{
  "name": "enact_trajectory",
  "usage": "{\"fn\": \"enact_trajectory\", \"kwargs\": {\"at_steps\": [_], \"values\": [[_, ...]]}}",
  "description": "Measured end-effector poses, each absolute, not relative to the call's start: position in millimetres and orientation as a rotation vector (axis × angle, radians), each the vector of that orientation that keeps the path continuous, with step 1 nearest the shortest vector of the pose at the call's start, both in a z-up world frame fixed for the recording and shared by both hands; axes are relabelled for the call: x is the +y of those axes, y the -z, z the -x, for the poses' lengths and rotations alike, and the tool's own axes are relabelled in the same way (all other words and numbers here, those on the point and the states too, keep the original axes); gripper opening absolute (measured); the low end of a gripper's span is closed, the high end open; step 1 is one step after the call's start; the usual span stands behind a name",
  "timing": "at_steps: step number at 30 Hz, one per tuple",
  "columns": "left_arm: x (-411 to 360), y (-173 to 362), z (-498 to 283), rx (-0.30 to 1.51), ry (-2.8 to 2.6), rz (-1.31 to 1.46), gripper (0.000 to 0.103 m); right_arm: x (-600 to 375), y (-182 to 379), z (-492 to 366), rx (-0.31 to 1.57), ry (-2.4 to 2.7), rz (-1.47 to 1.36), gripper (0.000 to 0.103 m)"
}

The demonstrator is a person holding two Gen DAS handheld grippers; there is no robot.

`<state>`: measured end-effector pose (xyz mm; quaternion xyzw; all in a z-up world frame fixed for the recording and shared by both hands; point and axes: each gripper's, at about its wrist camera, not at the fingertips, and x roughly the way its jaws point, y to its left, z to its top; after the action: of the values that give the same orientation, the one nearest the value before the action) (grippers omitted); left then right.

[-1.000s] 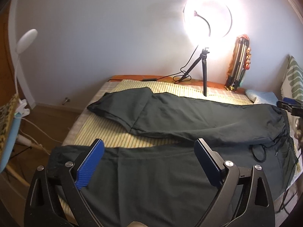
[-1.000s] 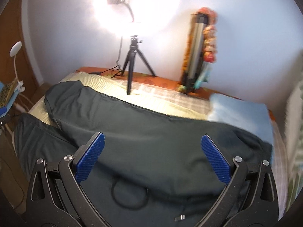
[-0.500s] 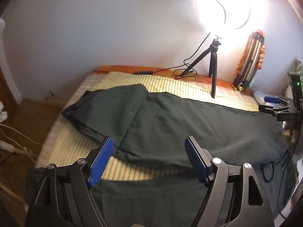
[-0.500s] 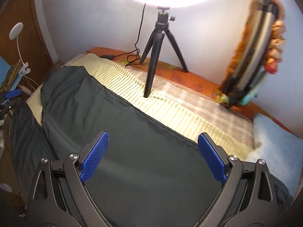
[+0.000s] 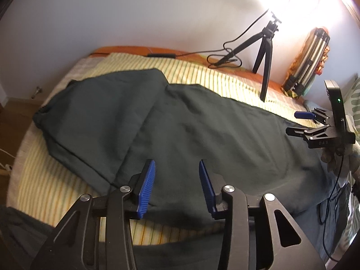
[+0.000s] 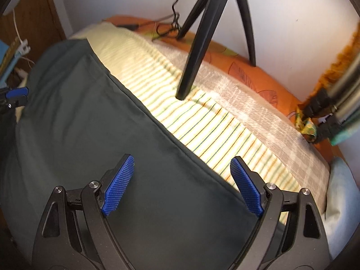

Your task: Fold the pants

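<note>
Left wrist view: dark green cloth pants (image 5: pixel 191 123) lay spread flat on the striped yellow-green bed cover (image 5: pixel 45 180), one leg crossing the other, presumably laid out for folding. Left tongs (image 5: pixel 176 186) had just been closing, roughly a third open, hovering over the nearer leg's edge with nothing pinched. Likely lining up to nip the fabric. Right tongs (image 6: pixel 182 184) nearly full open, narrowing slightly, straddling the pants' far seam near the waist end, also empty. Black tripod (image 6: pixel 202 33) stood on the bed behind. No containers in sight.
</note>
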<state>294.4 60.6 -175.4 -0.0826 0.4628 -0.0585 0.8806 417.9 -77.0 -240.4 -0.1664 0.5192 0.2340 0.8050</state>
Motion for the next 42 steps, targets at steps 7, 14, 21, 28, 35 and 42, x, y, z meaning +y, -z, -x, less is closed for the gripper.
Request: {"fn": "enact_trajectory", "kwargs": {"at_steps": [7, 14, 21, 28, 35, 42], "values": [[64, 193, -304, 1.001, 0.127, 0.179, 0.034, -82, 254, -435, 1.158, -0.555, 0.301, 0.09], [64, 195, -308, 0.993, 0.125, 0.175, 0.034, -77, 250, -431, 1.161, -0.592, 0.303, 0.064], [63, 193, -311, 1.015, 0.145, 0.172, 0.035, -67, 243, -415, 1.164, -0.567, 0.333, 0.008], [80, 166, -300, 0.965, 0.13, 0.221, 0.045, -53, 200, -382, 1.053, -0.556, 0.371, 0.003], [106, 144, -287, 0.936, 0.097, 0.283, 0.054, -51, 138, -305, 0.966, -0.662, 0.306, 0.003], [126, 134, -277, 0.924, 0.064, 0.329, 0.062, -47, 137, -190, 1.021, -0.811, 0.244, 0.003]]}}
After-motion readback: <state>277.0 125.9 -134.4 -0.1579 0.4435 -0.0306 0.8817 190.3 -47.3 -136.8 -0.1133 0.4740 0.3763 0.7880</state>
